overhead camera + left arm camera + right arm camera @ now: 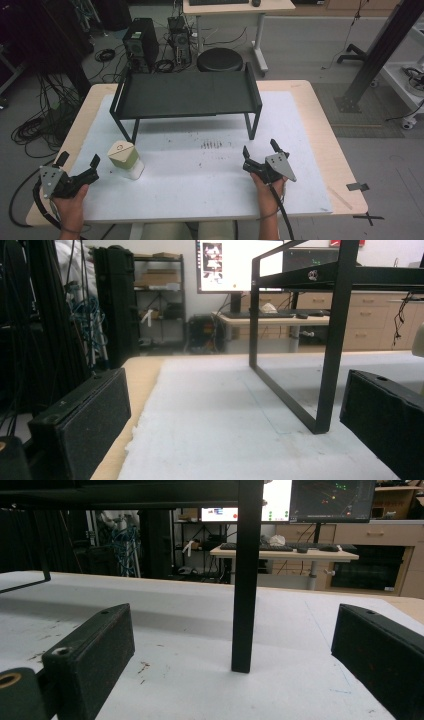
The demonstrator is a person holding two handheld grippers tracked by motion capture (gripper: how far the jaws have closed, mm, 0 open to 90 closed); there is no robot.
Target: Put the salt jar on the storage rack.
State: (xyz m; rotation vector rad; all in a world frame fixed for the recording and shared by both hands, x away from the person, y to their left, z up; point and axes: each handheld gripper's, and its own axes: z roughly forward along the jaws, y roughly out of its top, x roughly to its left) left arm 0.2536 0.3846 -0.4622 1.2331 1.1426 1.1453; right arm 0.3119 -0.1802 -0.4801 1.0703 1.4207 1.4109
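Note:
A black metal shelf stand (185, 95) stands at the back of the white mat (200, 175). A pale green and white container (124, 159) sits at the front left of the mat. My left gripper (78, 161) rests at the front left, open and empty, just left of the container. In the left gripper view the stand's front leg (332, 365) rises ahead between the jaws. My right gripper (260, 148) rests at the front right, open and empty. The right gripper view looks at the stand's front right leg (246, 575).
The wooden table (327, 145) shows around the mat. Dark specks (211, 145) mark the mat's middle. Beyond the table stand a black stool (220, 60), computer towers (141, 42) and cables on the floor. A black frame post (380, 50) rises at the right.

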